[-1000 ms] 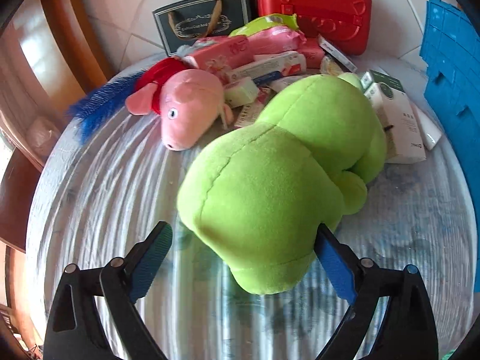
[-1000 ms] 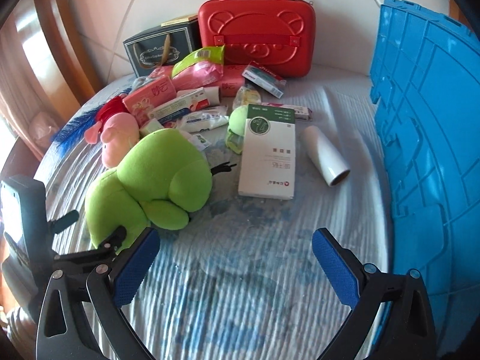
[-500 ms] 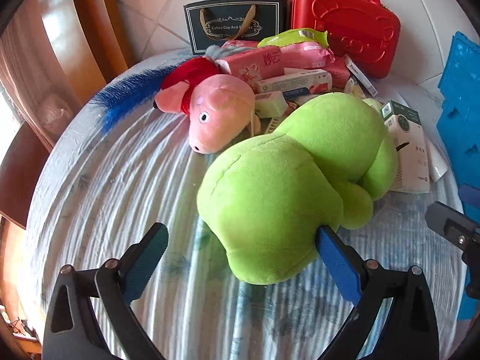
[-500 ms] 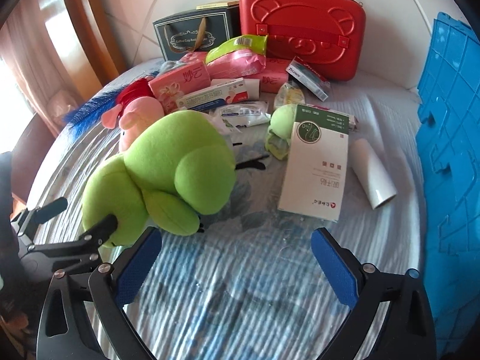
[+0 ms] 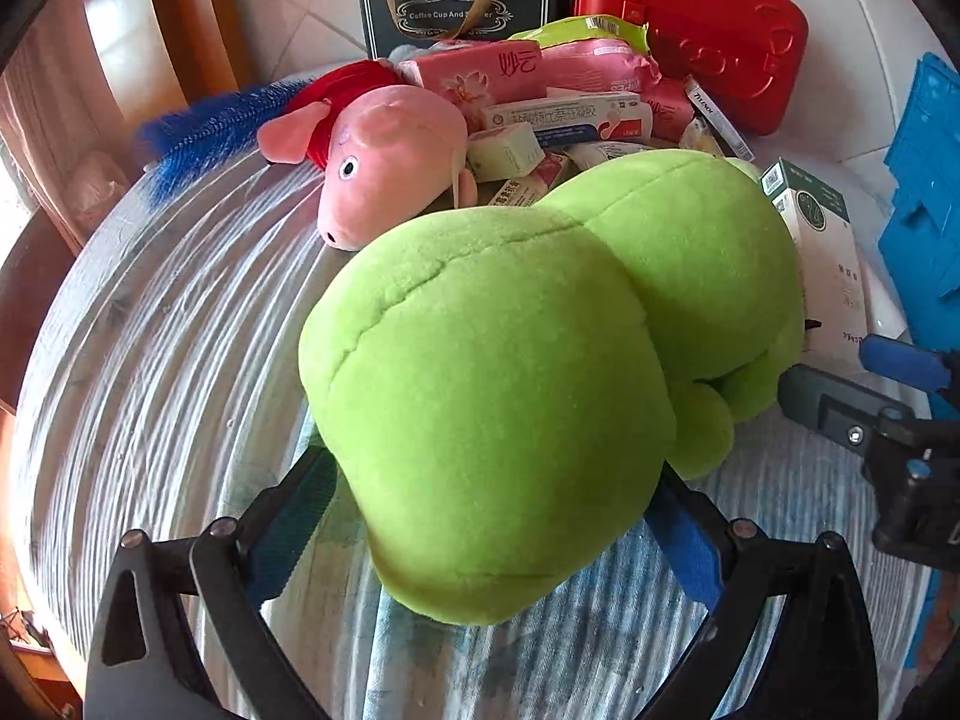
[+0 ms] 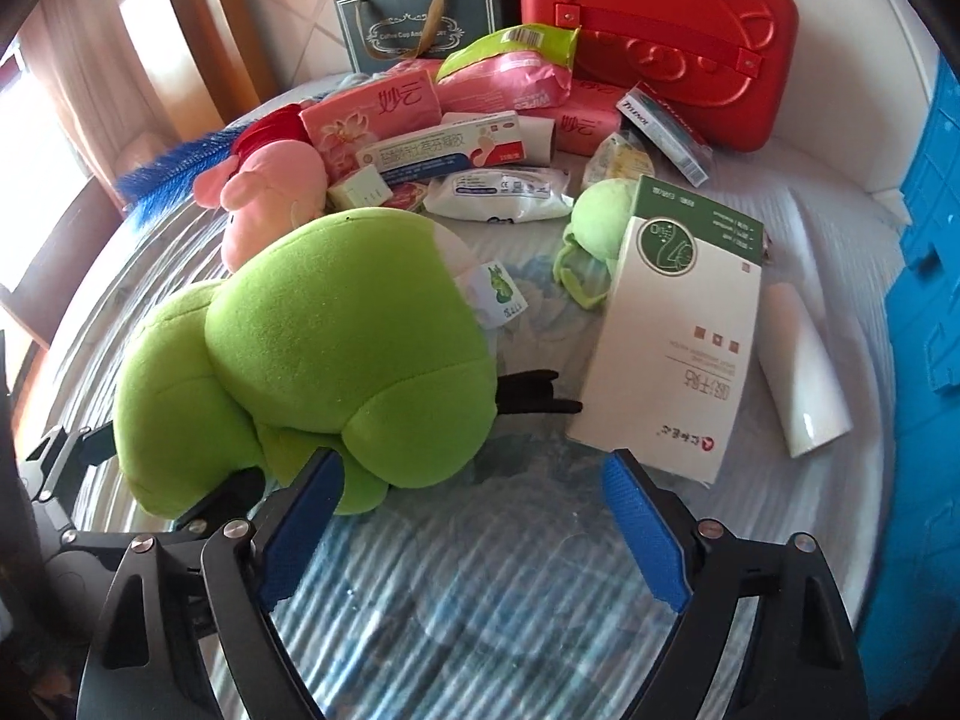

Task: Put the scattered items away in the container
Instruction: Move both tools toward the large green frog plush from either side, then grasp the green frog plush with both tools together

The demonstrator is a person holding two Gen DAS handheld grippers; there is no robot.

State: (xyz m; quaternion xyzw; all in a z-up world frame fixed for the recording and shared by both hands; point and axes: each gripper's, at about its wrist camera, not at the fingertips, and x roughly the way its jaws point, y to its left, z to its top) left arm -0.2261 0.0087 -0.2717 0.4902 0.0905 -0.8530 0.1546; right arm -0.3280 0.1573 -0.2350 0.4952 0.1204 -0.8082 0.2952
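Right now my left claw (image 5: 486, 534) straddles the near end of the green plush (image 5: 540, 372), pads not visibly squeezing it. It lies on the table, long axis running away from me. My right claw (image 6: 474, 516), empty, has just been narrowing.

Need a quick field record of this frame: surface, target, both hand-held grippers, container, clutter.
surface: striped cloth
target: green plush toy, lying on the cloth
left hand-held gripper: straddles the plush's near end, pads beside it; grip cannot be told
right hand-held gripper: jaws just been closing, nothing between them, left pad at the plush's edge
container: blue crate, at right
clutter: pink pig plush, white box, red case
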